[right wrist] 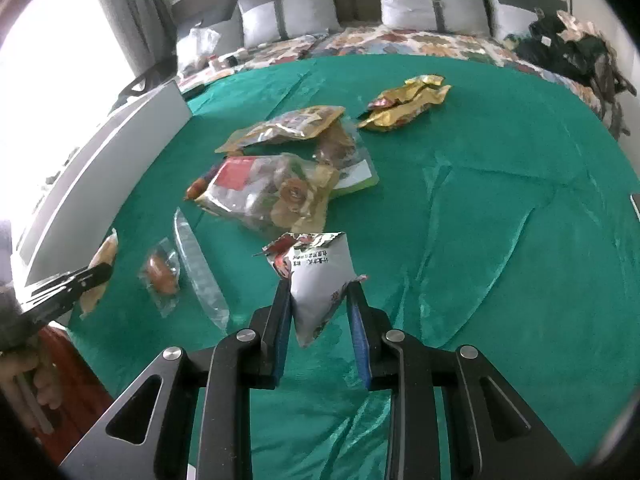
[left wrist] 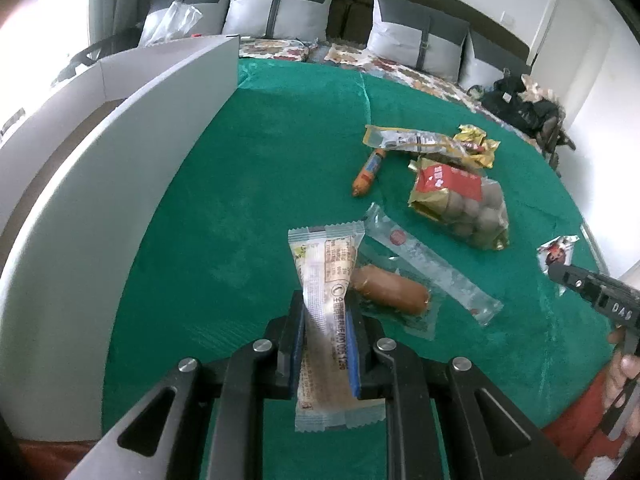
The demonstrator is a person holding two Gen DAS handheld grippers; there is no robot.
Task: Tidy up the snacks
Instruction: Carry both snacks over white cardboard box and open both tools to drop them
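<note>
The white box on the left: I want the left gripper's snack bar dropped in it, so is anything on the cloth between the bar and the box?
Nothing visible. The left gripper holds the snack bar, and only bare green cloth lies between it and the white box. The other snacks lie to its right.

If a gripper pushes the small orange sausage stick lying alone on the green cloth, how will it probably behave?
The small orange sausage stick is round and slim, so it will probably roll sideways when pushed across its length. Its casing looks smooth, so the pads may slip on it. The soft green cloth may slow the rolling somewhat.
</note>
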